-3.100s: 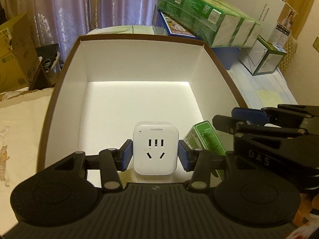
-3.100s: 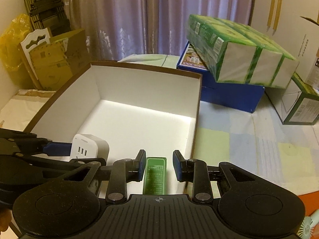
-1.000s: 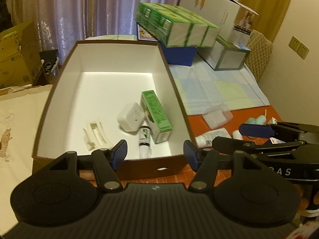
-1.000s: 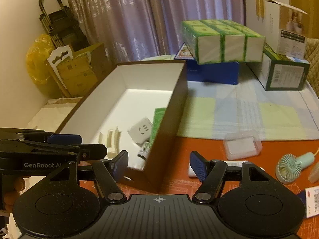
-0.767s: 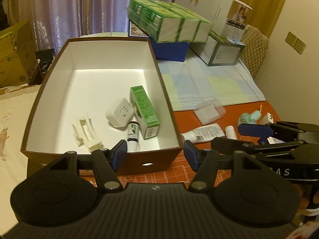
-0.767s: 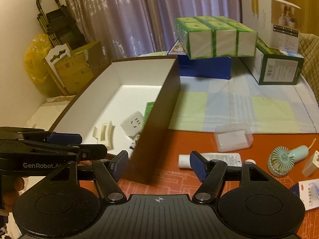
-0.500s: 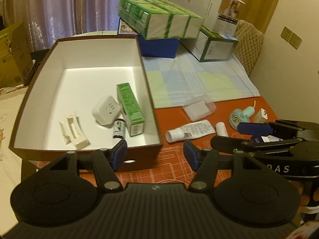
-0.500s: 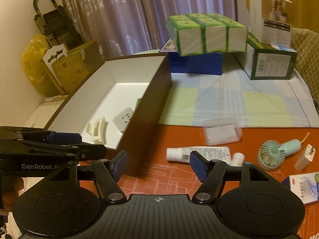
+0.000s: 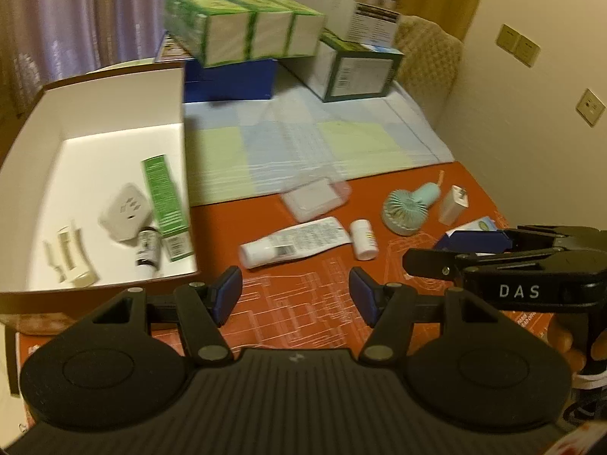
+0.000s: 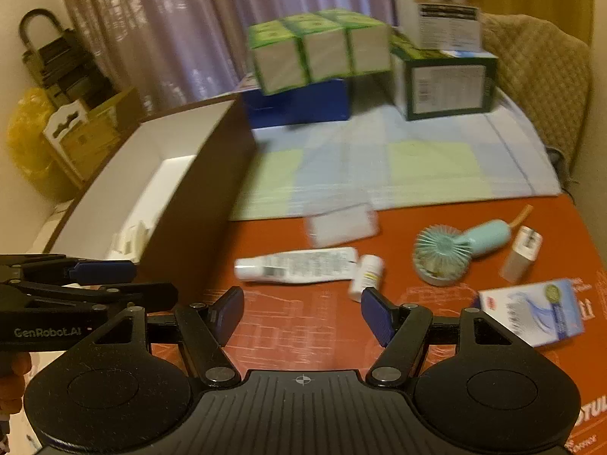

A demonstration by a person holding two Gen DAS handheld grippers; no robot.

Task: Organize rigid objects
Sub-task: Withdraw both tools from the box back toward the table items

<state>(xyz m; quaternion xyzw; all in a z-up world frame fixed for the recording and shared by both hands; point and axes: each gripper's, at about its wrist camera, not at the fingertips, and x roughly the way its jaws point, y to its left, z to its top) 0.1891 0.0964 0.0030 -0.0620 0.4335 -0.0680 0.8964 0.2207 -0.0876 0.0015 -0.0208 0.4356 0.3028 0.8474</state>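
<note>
- Left gripper (image 9: 295, 295) is hovering wide open, holding nothing, over the orange mat (image 9: 303, 322).
- Right gripper (image 10: 302, 313) is gaping empty too.
- Tube (image 10: 299, 265) is lying beside the box (image 9: 114, 140); plug (image 9: 125, 217) is sitting inside.

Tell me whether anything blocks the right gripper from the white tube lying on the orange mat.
Nothing visible does. The right gripper is open, and only bare orange mat lies between it and the white tube. A small white bottle lies beside the tube's right end.
</note>
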